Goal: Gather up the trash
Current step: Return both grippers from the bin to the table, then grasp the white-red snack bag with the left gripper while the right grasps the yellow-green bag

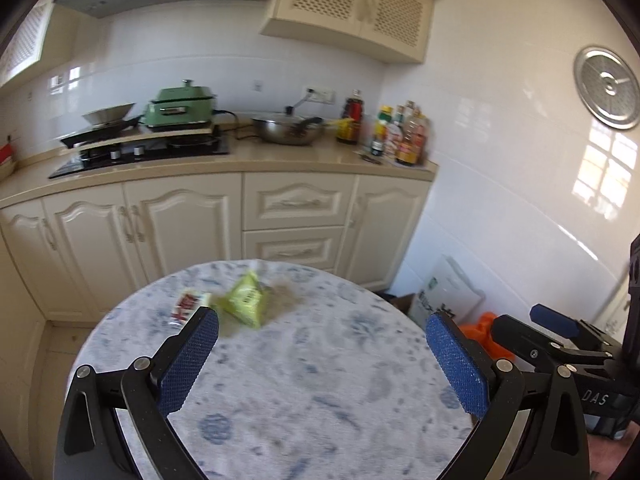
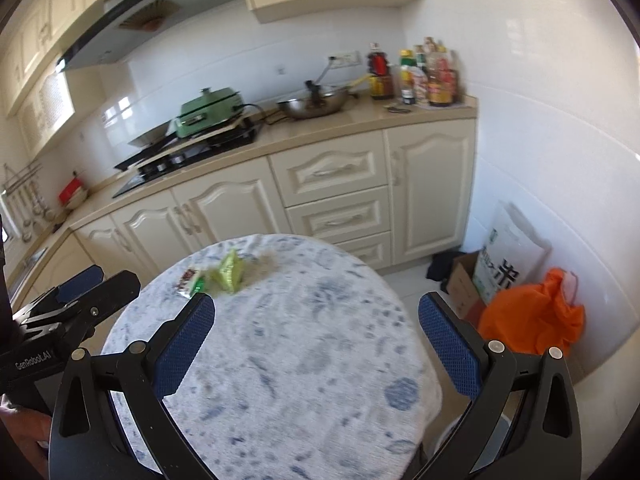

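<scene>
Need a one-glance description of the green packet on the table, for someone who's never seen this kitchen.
Start at the round table with the blue-and-white floral cloth, in front of the cream cabinets. On its far side lie two pieces of trash side by side. The green packet is the right-hand one: puffy, lime green and pyramid-shaped, while its neighbour is a flat red-and-white wrapper.

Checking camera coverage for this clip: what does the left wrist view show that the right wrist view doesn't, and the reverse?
Only the left wrist view shows the round metal plate on the wall.

Only the right wrist view shows hanging utensils at far left and the whole orange bag.

Both show the round table, the green wrapper, the red-and-white wrapper, the green cooker and the wok. The left gripper and right gripper are both open and empty.
</scene>
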`<action>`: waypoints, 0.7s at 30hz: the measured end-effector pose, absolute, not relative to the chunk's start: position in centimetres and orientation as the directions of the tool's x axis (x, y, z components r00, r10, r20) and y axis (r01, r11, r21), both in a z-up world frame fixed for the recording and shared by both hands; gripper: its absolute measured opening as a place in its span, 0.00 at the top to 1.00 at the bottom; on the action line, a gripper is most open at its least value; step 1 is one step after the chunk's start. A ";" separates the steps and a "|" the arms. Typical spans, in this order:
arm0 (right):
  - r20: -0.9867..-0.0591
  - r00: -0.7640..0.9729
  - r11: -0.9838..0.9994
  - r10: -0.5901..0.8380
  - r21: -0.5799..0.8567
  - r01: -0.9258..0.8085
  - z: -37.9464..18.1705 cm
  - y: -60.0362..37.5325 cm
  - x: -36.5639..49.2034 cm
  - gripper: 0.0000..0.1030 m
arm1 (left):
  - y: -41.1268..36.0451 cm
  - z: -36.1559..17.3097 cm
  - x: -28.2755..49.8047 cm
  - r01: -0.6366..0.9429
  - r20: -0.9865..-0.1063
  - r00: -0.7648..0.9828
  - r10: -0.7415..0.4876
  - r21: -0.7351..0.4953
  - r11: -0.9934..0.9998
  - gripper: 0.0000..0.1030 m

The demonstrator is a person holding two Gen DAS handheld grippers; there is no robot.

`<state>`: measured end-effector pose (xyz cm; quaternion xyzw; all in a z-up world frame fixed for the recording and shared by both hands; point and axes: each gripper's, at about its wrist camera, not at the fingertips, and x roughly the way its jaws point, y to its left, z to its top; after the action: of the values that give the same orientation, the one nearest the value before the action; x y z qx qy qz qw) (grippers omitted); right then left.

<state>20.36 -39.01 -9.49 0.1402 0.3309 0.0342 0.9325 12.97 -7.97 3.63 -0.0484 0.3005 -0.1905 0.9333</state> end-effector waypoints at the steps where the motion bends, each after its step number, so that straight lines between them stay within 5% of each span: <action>1: -0.605 0.779 0.960 0.165 0.281 0.014 -9.3 -38.4 20.7 0.00 | -7.1 3.7 12.9 0.309 -0.538 0.758 -0.369 -0.203 0.929 0.01; 21: -0.696 0.668 0.964 0.264 0.214 -0.158 -13.9 -28.0 31.7 0.00 | -1.4 -3.5 21.8 0.096 -0.669 0.719 -0.187 -0.171 0.981 0.01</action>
<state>31.73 -28.04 -13.86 0.0681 0.3907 0.1157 0.9107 21.80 -1.39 -3.48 -0.0623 0.3667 -0.0765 0.9251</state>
